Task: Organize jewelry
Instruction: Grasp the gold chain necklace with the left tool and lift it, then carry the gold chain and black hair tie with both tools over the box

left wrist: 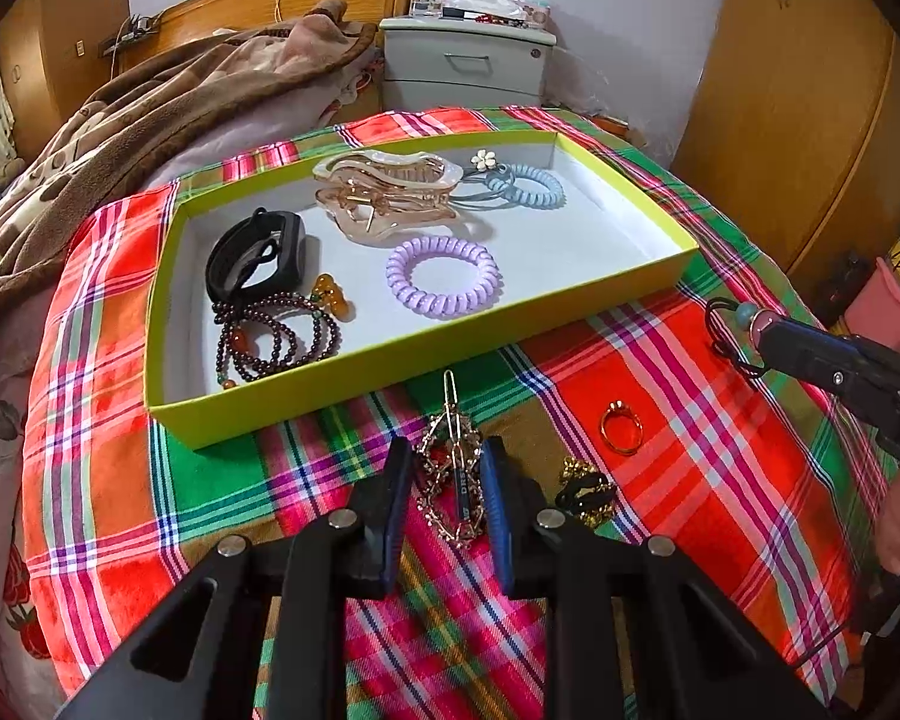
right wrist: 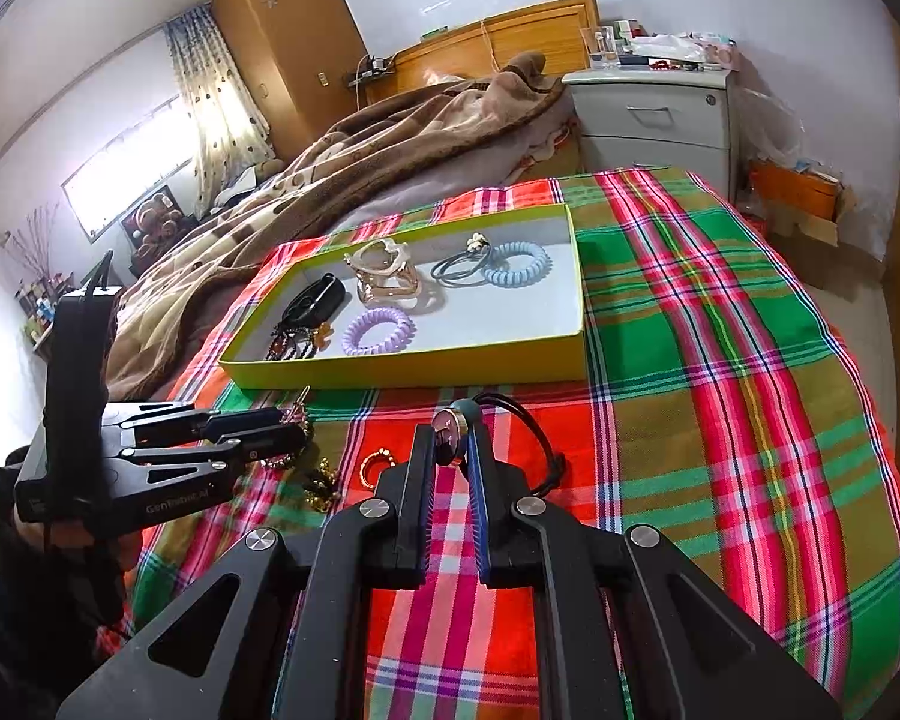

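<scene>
A yellow-green tray (left wrist: 426, 354) (right wrist: 426, 369) on the plaid cloth holds a black band (left wrist: 258, 258), dark bead bracelets (left wrist: 276, 333), a clear hair claw (left wrist: 384, 192), a purple coil tie (left wrist: 444, 276) and a blue coil tie (left wrist: 528, 186). My left gripper (left wrist: 447, 465) (right wrist: 282, 429) is closed around a gold hair clip (left wrist: 450, 468) lying on the cloth in front of the tray. My right gripper (right wrist: 450, 444) (left wrist: 762, 324) is shut on a pink bead of a black cord necklace (right wrist: 447, 426), just above the cloth. A gold ring (left wrist: 621, 426) (right wrist: 375, 465) and a gold-black piece (left wrist: 585, 489) lie between them.
The plaid cloth (right wrist: 720, 390) covers the bed end. A brown blanket (left wrist: 150, 114) lies behind the tray on the left. A grey nightstand (left wrist: 468, 63) stands at the back, wooden wardrobes (left wrist: 798, 120) to the right. A pink container (left wrist: 882, 312) sits off the right edge.
</scene>
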The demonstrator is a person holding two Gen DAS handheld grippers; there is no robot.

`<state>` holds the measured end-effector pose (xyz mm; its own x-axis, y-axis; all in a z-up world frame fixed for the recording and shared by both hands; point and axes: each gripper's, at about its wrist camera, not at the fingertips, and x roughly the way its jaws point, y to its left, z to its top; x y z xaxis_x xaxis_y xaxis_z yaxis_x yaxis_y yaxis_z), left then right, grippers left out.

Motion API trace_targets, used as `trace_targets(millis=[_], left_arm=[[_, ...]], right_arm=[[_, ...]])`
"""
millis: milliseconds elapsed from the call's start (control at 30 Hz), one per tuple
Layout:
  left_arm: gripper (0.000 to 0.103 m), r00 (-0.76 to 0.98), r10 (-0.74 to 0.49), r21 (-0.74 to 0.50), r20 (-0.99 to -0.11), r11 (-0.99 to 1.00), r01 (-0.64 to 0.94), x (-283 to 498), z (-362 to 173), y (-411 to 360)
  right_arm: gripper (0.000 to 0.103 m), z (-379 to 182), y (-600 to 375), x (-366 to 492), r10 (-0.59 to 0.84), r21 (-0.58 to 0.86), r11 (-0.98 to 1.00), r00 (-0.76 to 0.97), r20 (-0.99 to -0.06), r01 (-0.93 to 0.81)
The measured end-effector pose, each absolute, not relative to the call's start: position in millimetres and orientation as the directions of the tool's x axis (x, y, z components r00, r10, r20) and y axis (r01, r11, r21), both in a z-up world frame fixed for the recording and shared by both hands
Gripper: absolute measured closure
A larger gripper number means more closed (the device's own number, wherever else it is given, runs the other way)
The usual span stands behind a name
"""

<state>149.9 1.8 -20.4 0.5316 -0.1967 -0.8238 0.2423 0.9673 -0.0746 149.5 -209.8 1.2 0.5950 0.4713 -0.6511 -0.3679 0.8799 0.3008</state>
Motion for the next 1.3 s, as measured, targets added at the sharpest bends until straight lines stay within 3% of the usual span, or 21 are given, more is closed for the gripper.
trace_targets(millis=[1000, 1300], left_arm=[[0.079, 0.629, -0.203, -0.105, -0.750, 0.976, 0.190, 173.9, 39.5, 29.4], [0.079, 0.604, -0.219, -0.145, -0.766, 0.975, 0.169, 208.2, 28.0, 26.2]], right_arm=[[0.092, 66.3, -189.8, 197.3, 0.440, 0.186, 0.892, 0.694, -0.570, -0.413], [0.092, 47.0, -177.9, 248.3, 0.407, 0.161, 0.903, 0.672, -0.619, -0.399]])
